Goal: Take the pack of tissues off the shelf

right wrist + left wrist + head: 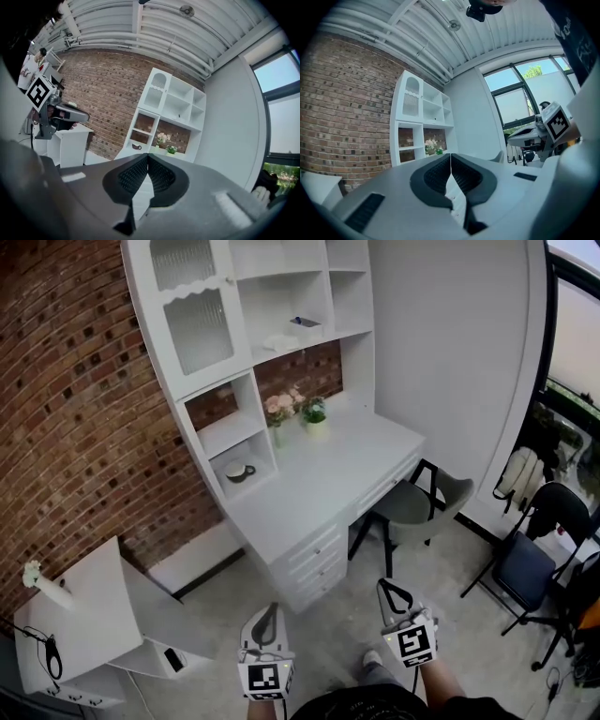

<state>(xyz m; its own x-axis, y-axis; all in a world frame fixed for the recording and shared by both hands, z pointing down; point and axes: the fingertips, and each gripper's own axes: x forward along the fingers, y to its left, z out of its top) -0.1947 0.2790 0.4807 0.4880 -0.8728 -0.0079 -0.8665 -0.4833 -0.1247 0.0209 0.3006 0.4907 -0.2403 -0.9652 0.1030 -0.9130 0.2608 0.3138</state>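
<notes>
left gripper [271, 610]: level, jaws together, empty | right gripper [387, 587]: near level, jaws together, empty | both low, side by side, well short of shelf [311, 344] | tissues [303, 322]: on upper shelf

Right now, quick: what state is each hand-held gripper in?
Left hand-held gripper: closed, holding nothing.
Right hand-held gripper: closed, holding nothing.

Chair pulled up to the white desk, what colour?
The chair is grey with black legs; clearest in the head view.
</notes>
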